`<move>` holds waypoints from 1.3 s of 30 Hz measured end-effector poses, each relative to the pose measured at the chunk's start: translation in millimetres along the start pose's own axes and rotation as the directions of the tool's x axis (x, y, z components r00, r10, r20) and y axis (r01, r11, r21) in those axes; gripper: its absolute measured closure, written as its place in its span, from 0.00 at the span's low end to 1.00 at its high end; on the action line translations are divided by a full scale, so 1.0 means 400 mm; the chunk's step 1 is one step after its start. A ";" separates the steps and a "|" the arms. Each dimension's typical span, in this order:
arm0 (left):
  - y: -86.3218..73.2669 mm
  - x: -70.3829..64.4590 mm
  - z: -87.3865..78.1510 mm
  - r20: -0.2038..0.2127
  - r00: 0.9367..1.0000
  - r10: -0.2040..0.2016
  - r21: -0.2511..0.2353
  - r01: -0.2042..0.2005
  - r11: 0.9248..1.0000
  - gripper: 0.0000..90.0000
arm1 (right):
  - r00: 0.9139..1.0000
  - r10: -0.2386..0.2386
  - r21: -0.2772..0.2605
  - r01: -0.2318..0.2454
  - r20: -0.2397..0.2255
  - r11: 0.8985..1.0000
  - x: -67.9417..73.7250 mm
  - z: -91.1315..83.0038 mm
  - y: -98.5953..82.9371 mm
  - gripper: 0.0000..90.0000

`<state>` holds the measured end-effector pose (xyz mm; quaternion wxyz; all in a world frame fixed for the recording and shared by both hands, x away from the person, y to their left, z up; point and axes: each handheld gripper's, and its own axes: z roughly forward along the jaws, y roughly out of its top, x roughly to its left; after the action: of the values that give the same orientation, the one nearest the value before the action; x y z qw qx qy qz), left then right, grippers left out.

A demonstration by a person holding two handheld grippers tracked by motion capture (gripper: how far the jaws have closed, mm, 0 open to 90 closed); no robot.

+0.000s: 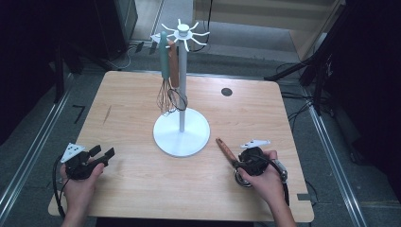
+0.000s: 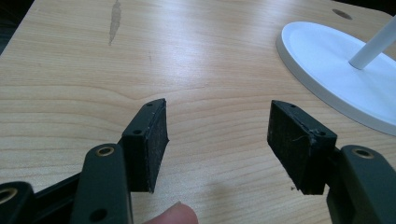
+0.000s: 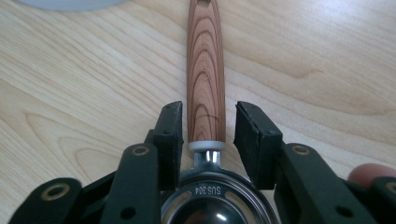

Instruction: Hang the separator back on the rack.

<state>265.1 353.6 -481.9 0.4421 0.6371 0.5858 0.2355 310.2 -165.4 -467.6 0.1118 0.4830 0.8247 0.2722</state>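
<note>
Now the wooden-handled utensil (image 3: 205,70) lies between the right tool's (image 3: 207,128) jaws.

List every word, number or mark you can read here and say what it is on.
"SUS 304": stamped on the steel rim of the wood-handled utensil lying between the jaws of the right gripper.
Nothing else legible; the dark mark on the floor left of the table reads as no clear character.

Right tool (image 3: 206,130) straddling the wooden handle (image 3: 205,70) near its steel head (image 3: 205,200), jaws apart, not yet pinching; lying flat on the desk (image 3: 317,56).
</note>
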 end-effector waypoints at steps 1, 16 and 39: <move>0.000 0.000 0.000 0.000 1.000 0.000 0.000 0.000 1.000 0.43 | 1.000 -0.005 0.026 0.005 -0.001 1.000 0.000 0.002 0.006 0.69; 0.000 0.001 0.001 0.000 1.000 -0.003 -0.001 0.003 1.000 0.43 | 0.996 -0.065 0.268 0.047 0.058 0.962 0.017 0.032 0.082 0.72; -0.001 0.000 0.003 0.000 1.000 -0.003 0.004 0.003 1.000 0.43 | 0.997 -0.053 0.387 0.027 0.056 0.922 0.026 0.061 0.104 0.75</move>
<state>265.9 353.2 -482.7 0.4409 0.6372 0.5873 0.2338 346.5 -132.3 -463.7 0.0471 0.4871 0.8678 0.0862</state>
